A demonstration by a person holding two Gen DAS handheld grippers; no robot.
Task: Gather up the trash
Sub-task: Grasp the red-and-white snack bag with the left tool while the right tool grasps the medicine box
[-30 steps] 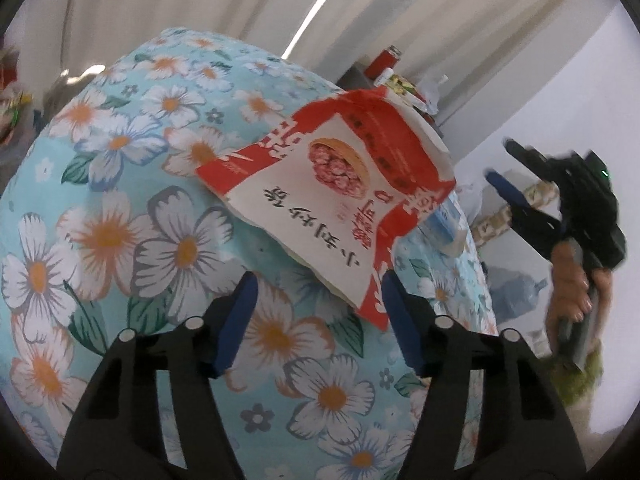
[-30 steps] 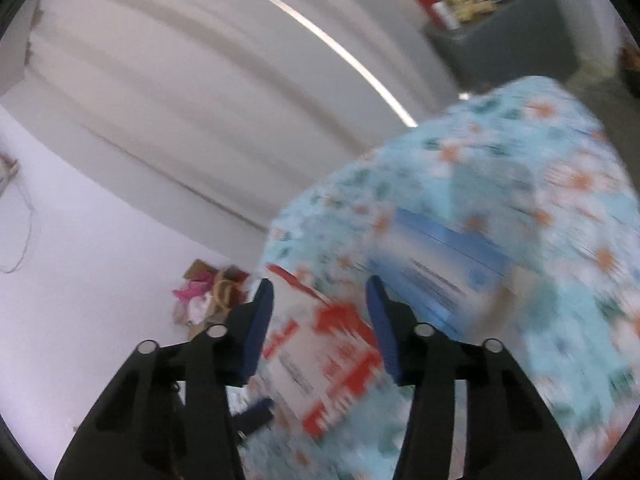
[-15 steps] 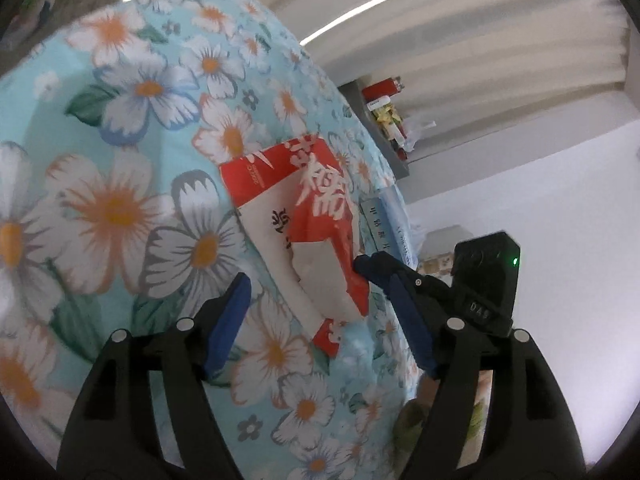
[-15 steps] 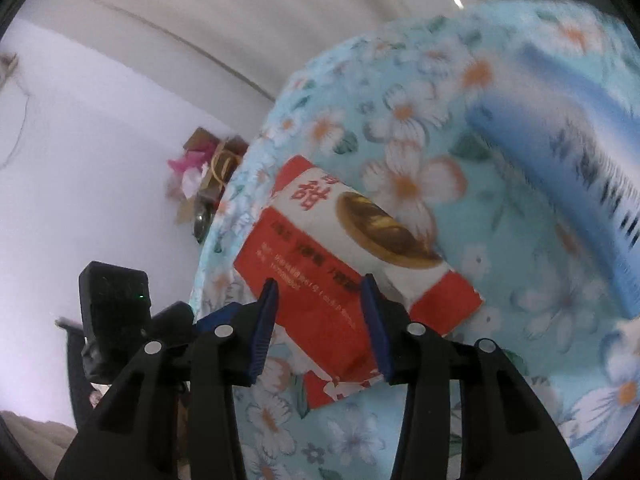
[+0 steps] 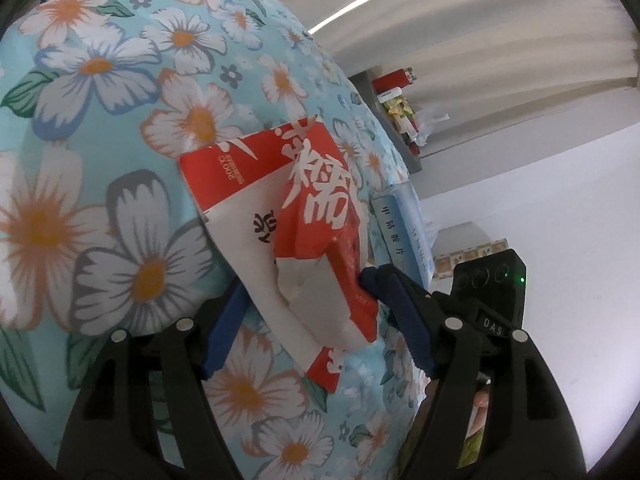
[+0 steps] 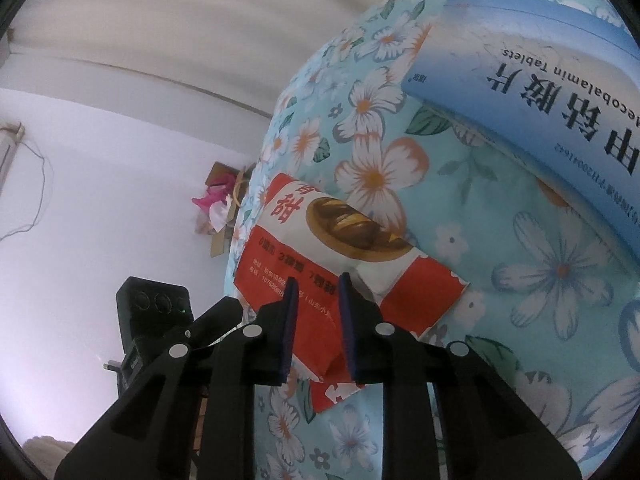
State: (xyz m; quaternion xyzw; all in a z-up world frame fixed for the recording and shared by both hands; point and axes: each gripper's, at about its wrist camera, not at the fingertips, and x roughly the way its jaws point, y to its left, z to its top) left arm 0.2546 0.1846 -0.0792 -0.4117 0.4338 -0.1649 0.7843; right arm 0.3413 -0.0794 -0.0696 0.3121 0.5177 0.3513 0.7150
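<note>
- The left wrist view looks forward along its fingers, angled down, close over the floral cloth (image 5: 120,80).
- The right wrist view looks along its own fingers from the opposite side, equally close.
- Both share the red-and-white paper bag (image 5: 316,200) (image 6: 320,248) and the blue tablet box (image 5: 404,232) (image 6: 540,80).
- Each view catches the other gripper's camera housing.

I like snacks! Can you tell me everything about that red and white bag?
The snack bag is crinkly red-and-white paper with white lettering and a picture of golden pastries. It looks flat, crumpled and empty, lying on the flowered cloth near a blue box. The right gripper has just been closing on its edge.
</note>
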